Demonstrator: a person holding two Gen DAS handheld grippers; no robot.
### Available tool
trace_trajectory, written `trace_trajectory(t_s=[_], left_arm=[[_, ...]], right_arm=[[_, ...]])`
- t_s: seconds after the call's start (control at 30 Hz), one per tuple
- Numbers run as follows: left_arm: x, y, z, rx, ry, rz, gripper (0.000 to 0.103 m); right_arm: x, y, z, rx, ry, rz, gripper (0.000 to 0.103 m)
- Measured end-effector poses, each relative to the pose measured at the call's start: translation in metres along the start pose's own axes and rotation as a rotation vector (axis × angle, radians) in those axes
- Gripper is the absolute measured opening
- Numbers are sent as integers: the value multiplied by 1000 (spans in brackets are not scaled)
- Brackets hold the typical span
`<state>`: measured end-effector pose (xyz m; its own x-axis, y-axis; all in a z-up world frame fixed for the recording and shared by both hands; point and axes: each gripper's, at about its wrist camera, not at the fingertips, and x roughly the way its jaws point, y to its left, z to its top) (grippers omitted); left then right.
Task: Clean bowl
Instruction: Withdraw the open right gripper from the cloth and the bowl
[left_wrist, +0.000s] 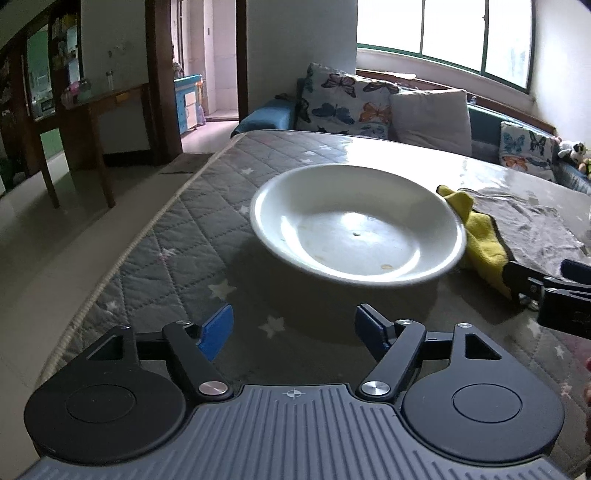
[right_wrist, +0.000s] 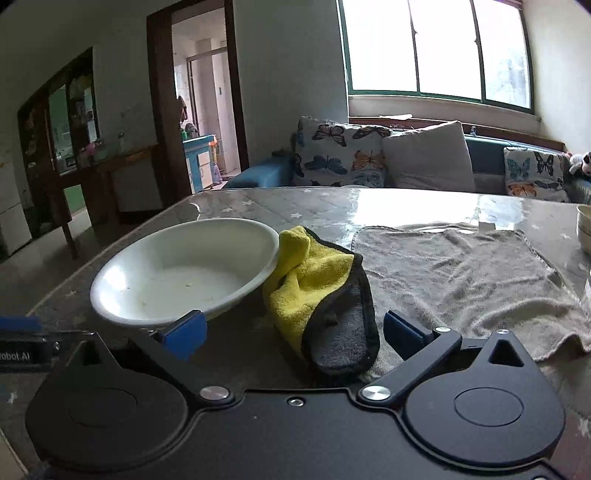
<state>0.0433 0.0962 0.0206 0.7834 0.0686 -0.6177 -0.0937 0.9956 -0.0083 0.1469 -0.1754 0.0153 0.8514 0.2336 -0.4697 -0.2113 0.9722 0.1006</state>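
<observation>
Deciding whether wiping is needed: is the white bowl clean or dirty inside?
Dirty. The white bowl holds no food, but small specks and faint smears mark its inner bottom in both views.

A quilted, star-patterned table (left_wrist: 173, 236) carries a white bowl (left_wrist: 356, 240), a yellow cloth (right_wrist: 310, 273) and a grey towel (right_wrist: 461, 280).

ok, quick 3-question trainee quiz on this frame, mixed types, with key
1. True or false: the right gripper is shut on the yellow cloth.
2. The white bowl holds: A) clear water B) a few crumbs and smears C) a spoon
3. Fill in: the yellow cloth lies between the bowl and the ____ towel.

Key: 1 false, both it and the left gripper are open and empty; 2 B; 3 grey.
</observation>
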Motion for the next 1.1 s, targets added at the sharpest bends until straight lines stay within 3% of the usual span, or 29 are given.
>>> trace_trajectory(t_s=[0.47,1.1], left_arm=[[-5,-24,-12,26,-5,1,83],[-10,-41,-30,75,32,-4,84]], right_arm=[[-8,-1,-3,22,14,-41,103],[-27,9,-14,3,13,-29,103]])
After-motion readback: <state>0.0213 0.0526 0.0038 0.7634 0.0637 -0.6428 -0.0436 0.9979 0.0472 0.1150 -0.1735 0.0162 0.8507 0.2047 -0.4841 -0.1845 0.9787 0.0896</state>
